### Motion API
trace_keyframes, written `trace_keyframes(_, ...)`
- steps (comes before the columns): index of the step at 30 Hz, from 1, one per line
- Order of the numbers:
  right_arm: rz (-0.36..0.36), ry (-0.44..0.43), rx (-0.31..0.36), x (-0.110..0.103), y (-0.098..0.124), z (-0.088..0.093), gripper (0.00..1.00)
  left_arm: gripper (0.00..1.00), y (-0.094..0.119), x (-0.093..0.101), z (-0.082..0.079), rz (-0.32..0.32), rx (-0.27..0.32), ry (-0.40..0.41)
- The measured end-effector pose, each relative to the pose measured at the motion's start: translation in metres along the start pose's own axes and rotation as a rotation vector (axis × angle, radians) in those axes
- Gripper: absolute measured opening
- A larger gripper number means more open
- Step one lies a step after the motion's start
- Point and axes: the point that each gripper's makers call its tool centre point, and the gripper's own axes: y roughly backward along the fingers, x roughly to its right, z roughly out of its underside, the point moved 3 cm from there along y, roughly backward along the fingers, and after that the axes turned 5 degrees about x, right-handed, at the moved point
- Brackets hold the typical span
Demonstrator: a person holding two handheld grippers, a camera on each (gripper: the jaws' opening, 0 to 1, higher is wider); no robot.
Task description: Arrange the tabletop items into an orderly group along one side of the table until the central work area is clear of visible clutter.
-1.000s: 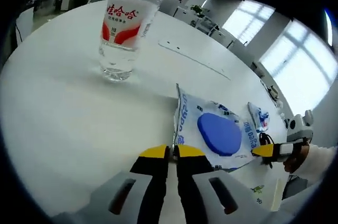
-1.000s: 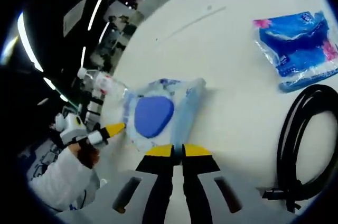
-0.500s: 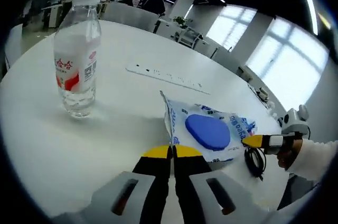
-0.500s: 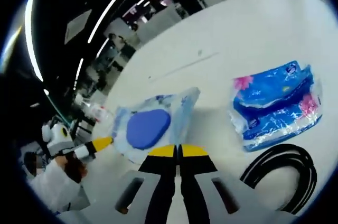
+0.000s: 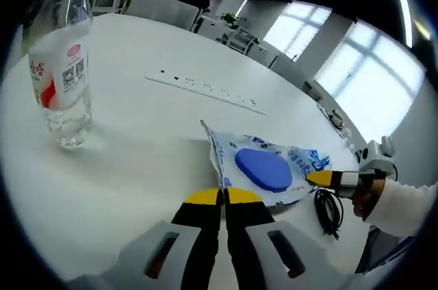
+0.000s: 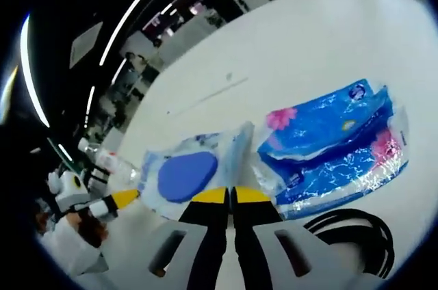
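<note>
My left gripper (image 5: 223, 198) and right gripper (image 6: 230, 195), each clamped on the wipes pack (image 5: 263, 169) at frame centre, could tear it by pulling apart.

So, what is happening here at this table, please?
A person holds a gripper in each hand, and both are shut on opposite edges of one clear packet with a blue oval pad. The left gripper pinches one edge; the right gripper pinches the other, beside a blue tissue pack. A water bottle stands upright on the white table, and a coiled black cable lies next to the tissues.
</note>
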Motion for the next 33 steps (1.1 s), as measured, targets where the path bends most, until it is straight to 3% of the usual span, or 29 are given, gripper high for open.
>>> trace_keyframes(5, -0.003, -0.04, -0.02, 0.002, -0.002, 0.004, 0.01, 0.0, -0.001, -0.004, 0.006, -0.027, -0.006, 0.037)
trace_keyframes(8, -0.011, -0.07, -0.017, 0.0, 0.002, 0.005, 0.03, 0.0, -0.001, -0.008, 0.008, -0.047, -0.013, 0.017)
trace_keyframes(12, -0.006, -0.056, -0.004, -0.002, 0.006, 0.006, 0.17, 0.03, 0.003, -0.007, 0.007, -0.048, -0.002, 0.051)
trace_keyframes(22, -0.018, -0.071, 0.036, -0.011, 0.025, 0.005, 0.34, 0.31, 0.027, -0.002, 0.011, -0.06, 0.005, 0.027)
trace_keyframes(28, -0.045, -0.021, 0.048, -0.015, 0.046, 0.014, 0.44, 0.61, 0.053, 0.001, 0.01, -0.069, 0.035, 0.011)
trace_keyframes(33, -0.077, -0.025, 0.062, -0.015, 0.07, 0.02, 0.52, 0.67, 0.078, 0.009, 0.006, -0.052, 0.048, -0.027)
